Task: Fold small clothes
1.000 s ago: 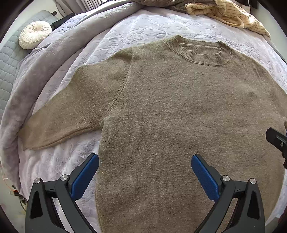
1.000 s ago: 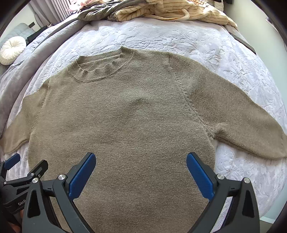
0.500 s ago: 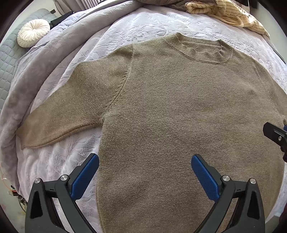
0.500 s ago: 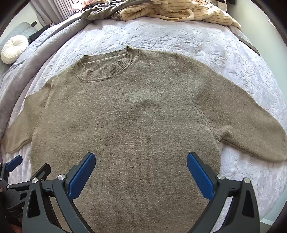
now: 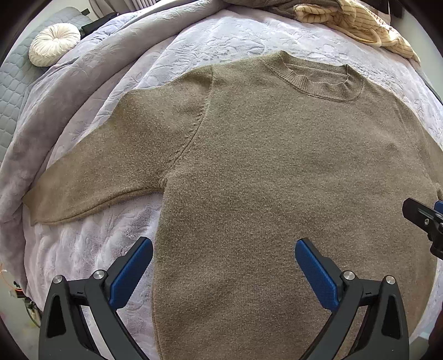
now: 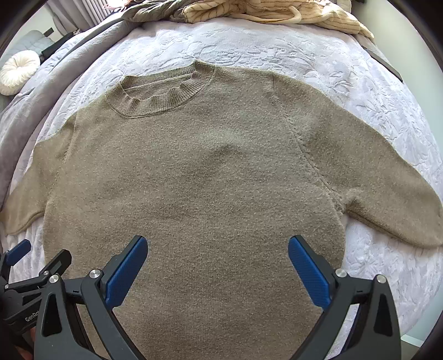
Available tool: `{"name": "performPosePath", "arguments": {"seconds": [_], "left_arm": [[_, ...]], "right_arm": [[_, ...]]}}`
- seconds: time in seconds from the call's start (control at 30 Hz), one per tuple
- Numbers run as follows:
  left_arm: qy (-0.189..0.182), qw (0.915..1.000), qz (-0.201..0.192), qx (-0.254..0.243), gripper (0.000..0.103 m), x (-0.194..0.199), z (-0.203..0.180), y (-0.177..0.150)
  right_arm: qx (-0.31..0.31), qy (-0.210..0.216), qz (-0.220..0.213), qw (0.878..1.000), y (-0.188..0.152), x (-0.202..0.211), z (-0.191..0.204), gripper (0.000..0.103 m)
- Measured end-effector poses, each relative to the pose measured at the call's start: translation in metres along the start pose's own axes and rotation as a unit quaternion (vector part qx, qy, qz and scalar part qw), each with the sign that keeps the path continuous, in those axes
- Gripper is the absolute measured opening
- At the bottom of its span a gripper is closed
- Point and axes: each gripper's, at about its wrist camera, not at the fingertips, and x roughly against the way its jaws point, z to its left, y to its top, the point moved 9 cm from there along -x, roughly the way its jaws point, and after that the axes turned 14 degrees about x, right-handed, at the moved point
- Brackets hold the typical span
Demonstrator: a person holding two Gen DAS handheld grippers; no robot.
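Note:
An olive-brown knit sweater [image 5: 277, 171] [image 6: 210, 171] lies flat and face up on the bed, collar at the far side, both sleeves spread outward. Its left sleeve [image 5: 105, 171] reaches toward the bed's left edge; its right sleeve [image 6: 387, 193] stretches to the right. My left gripper [image 5: 223, 268] hovers open above the lower left part of the body, holding nothing. Over the lower middle of the body my right gripper [image 6: 218, 267] is open and empty too. Each gripper shows at the edge of the other's view.
A pale lilac embossed bedspread [image 5: 216, 38] covers the bed, with a grey blanket [image 5: 55, 105] bunched along the left. A cream striped garment [image 6: 277, 11] and a grey-green one [image 6: 155, 11] lie heaped at the far side. A round white cushion [image 5: 54, 44] sits far left.
Both grippers have drawn slightly nearer to the sweater, which now sits lower and larger in both views. The sweater itself has not moved; both jaws stay open.

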Motion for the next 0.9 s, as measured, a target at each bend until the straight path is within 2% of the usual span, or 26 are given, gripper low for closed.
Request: {"name": "performPosePath", "arguments": {"seconds": [0.9], "left_arm": [[0.006, 0.9999, 0.009, 0.004, 0.103, -0.0043, 0.0091, -0.0062]], "right_arm": [[0.004, -0.001, 0.01, 1.0, -0.0021, -0.0037, 0.0033, 0.102]]}}
